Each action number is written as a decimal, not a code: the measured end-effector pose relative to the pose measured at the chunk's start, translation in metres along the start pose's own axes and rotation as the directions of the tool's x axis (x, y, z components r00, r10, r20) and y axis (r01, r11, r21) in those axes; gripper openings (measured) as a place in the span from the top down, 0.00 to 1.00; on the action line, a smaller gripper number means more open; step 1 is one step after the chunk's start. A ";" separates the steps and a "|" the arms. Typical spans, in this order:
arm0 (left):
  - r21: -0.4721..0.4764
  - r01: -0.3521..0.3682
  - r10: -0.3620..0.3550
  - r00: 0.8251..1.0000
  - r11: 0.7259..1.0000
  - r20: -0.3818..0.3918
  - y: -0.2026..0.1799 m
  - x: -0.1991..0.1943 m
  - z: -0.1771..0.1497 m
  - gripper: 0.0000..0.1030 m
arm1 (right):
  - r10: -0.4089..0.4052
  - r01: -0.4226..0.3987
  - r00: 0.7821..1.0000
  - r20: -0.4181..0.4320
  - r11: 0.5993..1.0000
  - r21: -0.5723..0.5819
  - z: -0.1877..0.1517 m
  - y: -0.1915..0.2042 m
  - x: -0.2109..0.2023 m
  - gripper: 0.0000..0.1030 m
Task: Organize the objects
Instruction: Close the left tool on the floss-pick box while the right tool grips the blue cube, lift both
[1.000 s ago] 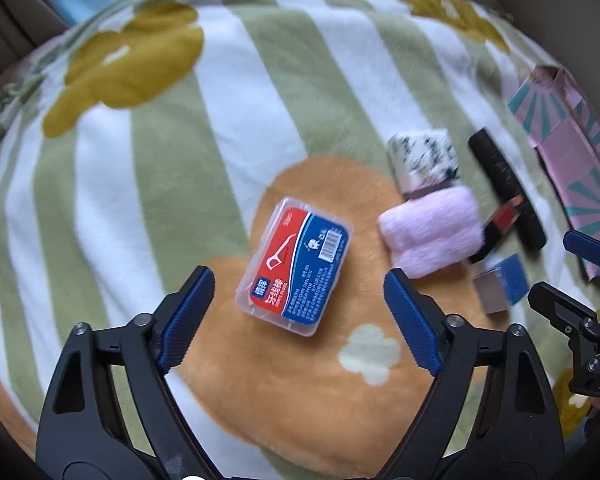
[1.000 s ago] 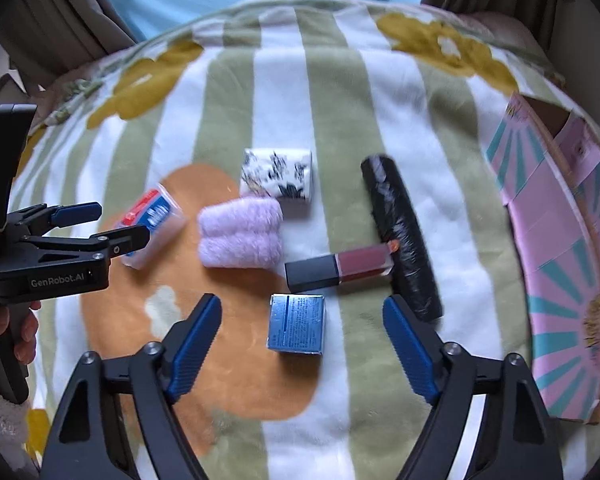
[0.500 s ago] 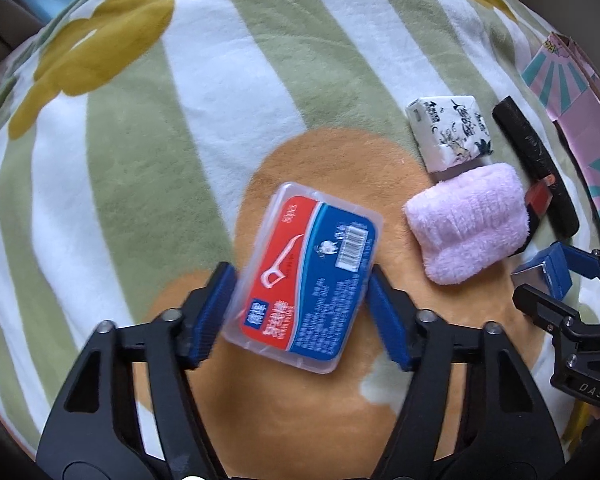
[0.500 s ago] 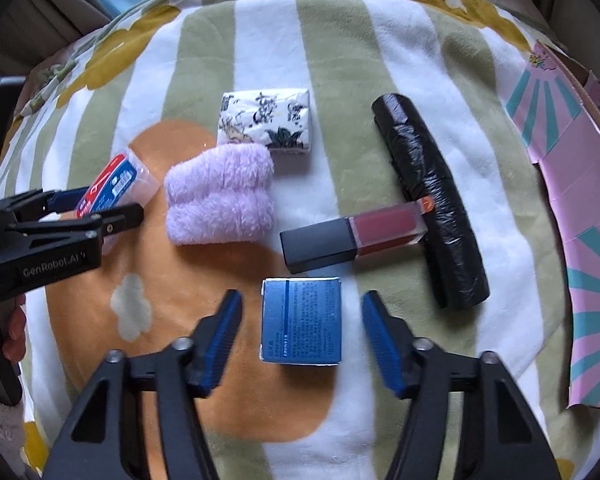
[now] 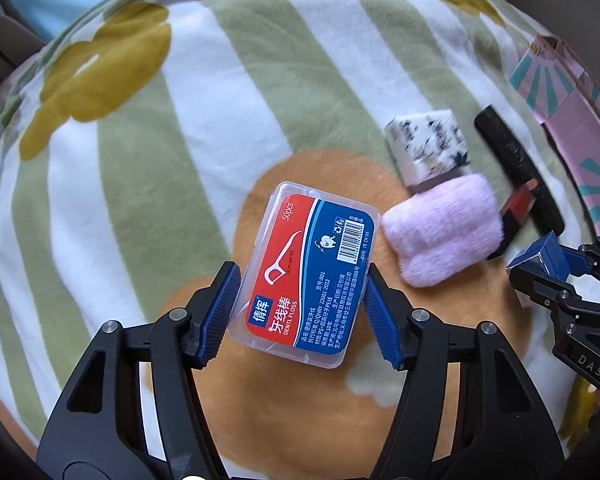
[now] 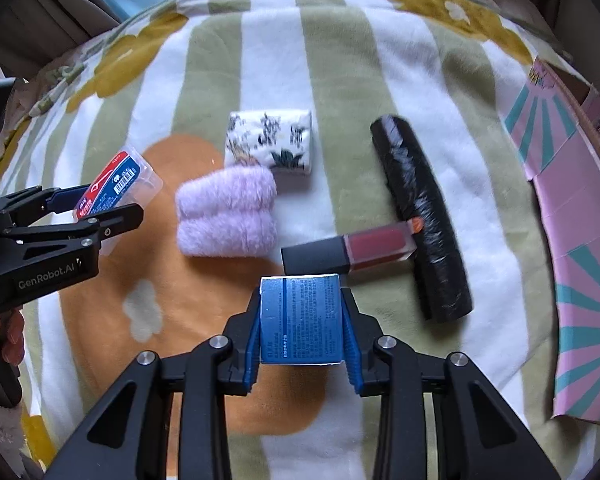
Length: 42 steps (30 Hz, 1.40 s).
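Note:
My left gripper [image 5: 302, 314] is shut on a clear dental floss box [image 5: 308, 272] with a red and blue label, held above the blanket; it also shows in the right wrist view [image 6: 118, 188]. My right gripper [image 6: 302, 334] is shut on a small blue box [image 6: 302, 318], also seen at the right edge of the left wrist view [image 5: 538, 258]. On the blanket lie a folded lilac towel [image 6: 226, 216], a black-and-white patterned tissue pack [image 6: 270, 142], a dark red lip gloss tube [image 6: 350, 250] and a black wrapped roll [image 6: 418, 216].
A striped green-and-white blanket [image 6: 340, 60] with yellow flowers and an orange patch covers the surface. A pink and teal cardboard box [image 6: 580, 240] lies along the right side. A hand [image 6: 8, 340] holds the left gripper's handle at the left edge.
Both grippers closed from open onto their objects. The left one now holds the floss box raised and tilted; the right one holds the blue box.

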State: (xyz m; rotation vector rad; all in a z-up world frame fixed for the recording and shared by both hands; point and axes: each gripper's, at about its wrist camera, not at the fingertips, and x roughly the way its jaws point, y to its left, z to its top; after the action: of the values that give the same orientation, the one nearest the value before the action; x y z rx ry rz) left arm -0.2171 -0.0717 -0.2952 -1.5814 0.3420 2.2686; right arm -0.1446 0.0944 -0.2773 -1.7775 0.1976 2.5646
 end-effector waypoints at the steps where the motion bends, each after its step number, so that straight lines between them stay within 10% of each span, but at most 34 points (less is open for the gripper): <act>1: -0.003 -0.001 0.001 1.000 1.000 0.009 -0.002 -0.007 0.001 0.44 | 0.002 -0.002 1.000 0.006 1.000 -0.003 0.001 0.000 -0.004 0.69; 20: -0.181 -0.033 0.071 0.976 0.983 0.208 -0.039 -0.199 0.005 0.44 | 0.074 -0.052 0.982 0.176 0.991 -0.122 0.048 -0.010 -0.165 0.69; 42: -0.420 -0.099 0.221 0.942 0.902 0.251 -0.112 -0.322 -0.065 0.44 | 0.174 -0.107 0.960 0.220 0.951 -0.289 -0.009 -0.030 -0.272 0.69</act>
State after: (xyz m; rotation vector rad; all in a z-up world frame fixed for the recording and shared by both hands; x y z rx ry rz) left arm -0.0136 -0.0431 -0.0156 -1.3948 -0.0866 2.7981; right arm -0.0372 0.1392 -0.0295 -1.5478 -0.0404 3.0124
